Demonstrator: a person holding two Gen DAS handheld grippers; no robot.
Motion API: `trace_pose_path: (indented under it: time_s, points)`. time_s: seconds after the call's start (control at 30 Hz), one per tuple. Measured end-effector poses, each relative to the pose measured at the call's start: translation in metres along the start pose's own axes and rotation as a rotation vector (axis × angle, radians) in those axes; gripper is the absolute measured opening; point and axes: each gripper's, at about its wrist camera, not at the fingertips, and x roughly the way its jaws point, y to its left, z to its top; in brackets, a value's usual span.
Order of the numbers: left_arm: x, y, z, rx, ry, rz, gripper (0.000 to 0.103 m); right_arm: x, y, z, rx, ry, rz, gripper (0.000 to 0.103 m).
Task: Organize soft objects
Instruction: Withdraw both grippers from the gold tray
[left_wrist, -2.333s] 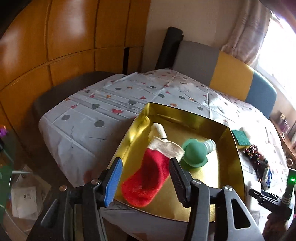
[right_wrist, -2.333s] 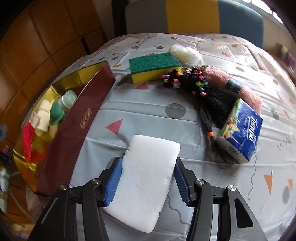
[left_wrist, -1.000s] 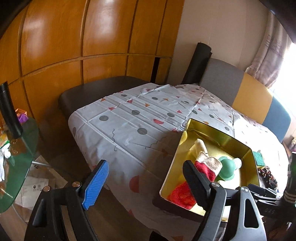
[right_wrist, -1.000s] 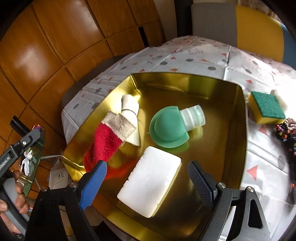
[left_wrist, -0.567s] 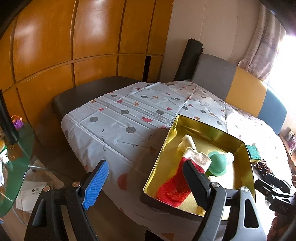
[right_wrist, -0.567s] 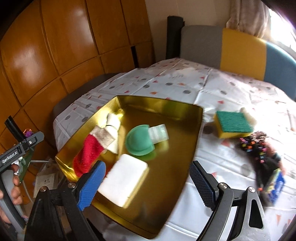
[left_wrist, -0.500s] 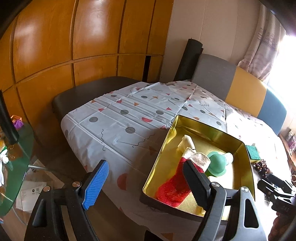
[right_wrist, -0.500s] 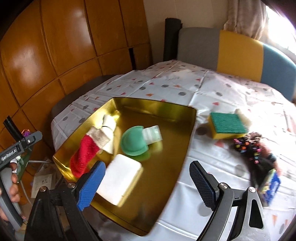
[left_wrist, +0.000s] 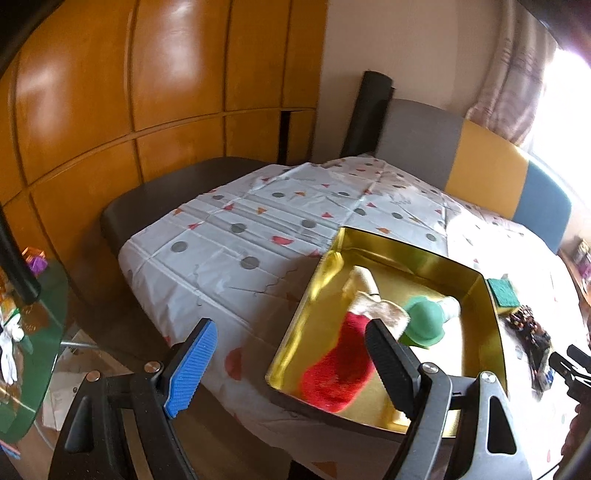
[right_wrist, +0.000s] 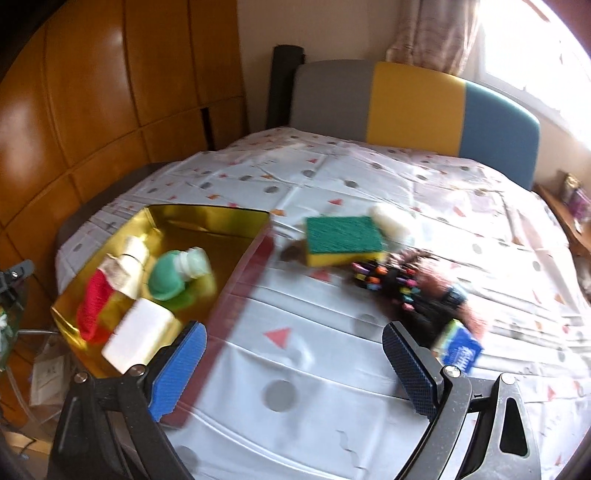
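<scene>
A gold-lined box (right_wrist: 207, 218) (left_wrist: 436, 258) sits at the table's left edge. In it lie a red stocking (left_wrist: 340, 365) (right_wrist: 94, 299), a cream roll (right_wrist: 135, 251), a green cap with a clear bottle (right_wrist: 168, 277) (left_wrist: 424, 321) and a white sponge (right_wrist: 138, 334). On the cloth lie a green-and-yellow sponge (right_wrist: 343, 240), a white fluffy piece (right_wrist: 389, 219), a dark hair piece with coloured beads (right_wrist: 399, 284) and a blue tissue pack (right_wrist: 461, 349). My right gripper (right_wrist: 293, 354) hangs over the cloth, jaws opening, nothing between them. My left gripper (left_wrist: 288, 354) stands open, empty, beside the box.
A patterned tablecloth (right_wrist: 332, 177) covers the round table. A grey, yellow and blue chair back (right_wrist: 413, 103) stands at the far side. Wooden wall panels (left_wrist: 147, 92) run on the left. A green glass side table (left_wrist: 33, 332) with clutter is low left.
My right gripper let go of the white sponge in the box, then swung right over the cloth while widening. The left gripper drifted slightly; the box now sits further right in its view.
</scene>
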Motion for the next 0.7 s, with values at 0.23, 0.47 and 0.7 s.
trace_pose_path:
  time_s: [0.23, 0.47, 0.7]
  points:
    - [-0.005, -0.042, -0.004, 0.099, 0.000, -0.052, 0.083, -0.008, -0.053, -0.011, 0.060, 0.004, -0.081, 0.097]
    - [-0.011, -0.081, -0.006, 0.179, -0.005, -0.092, 0.083, -0.016, -0.115, -0.023, 0.167, -0.034, -0.164, 0.098]
    - [-0.012, -0.116, -0.009, 0.242, 0.005, -0.124, 0.084, -0.016, -0.161, -0.035, 0.378, -0.039, -0.158, 0.099]
